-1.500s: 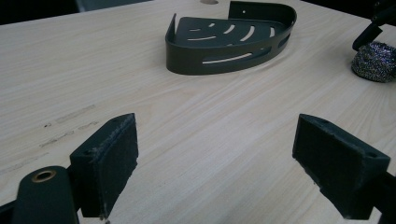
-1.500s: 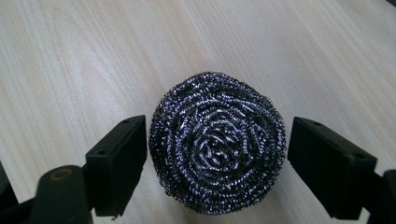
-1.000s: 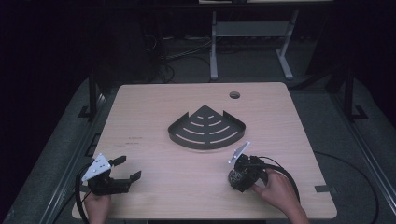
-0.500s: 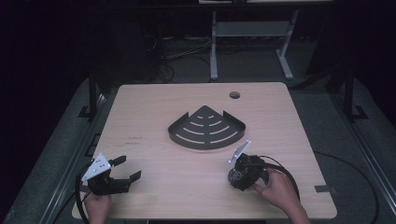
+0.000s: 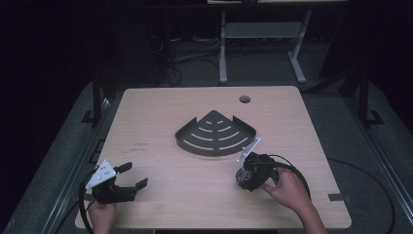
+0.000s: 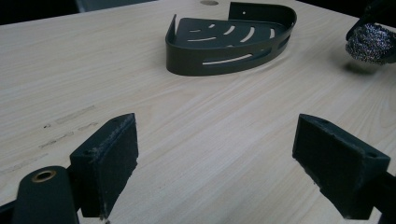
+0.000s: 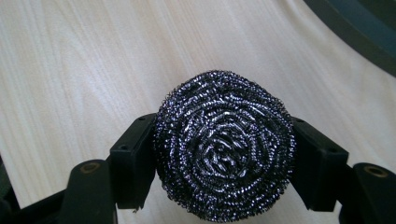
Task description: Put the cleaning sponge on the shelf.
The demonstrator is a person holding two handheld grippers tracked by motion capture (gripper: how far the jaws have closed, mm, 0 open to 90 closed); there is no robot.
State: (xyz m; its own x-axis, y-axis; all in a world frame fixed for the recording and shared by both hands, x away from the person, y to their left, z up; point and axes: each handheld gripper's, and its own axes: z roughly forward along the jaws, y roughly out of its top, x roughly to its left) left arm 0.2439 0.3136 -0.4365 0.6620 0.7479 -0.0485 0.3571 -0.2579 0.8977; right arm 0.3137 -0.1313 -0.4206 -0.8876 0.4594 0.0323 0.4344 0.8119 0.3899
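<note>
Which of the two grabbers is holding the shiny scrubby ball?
The right gripper, near the black corner shelf. Its jaws squeeze the steel scrubber from both sides. The left gripper has its jaws wide apart with nothing between them.

I count one steel-wool scouring ball (image 7: 225, 149), one dark corner caddy (image 5: 215, 134) with slotted floor, and one desk (image 5: 160, 112) carrying them. I have two grippers: the left gripper (image 5: 132, 176) and the right gripper (image 5: 243, 176), two black jaws on each. One round cable hole (image 5: 244, 99) sits in the desk's far edge.
</note>
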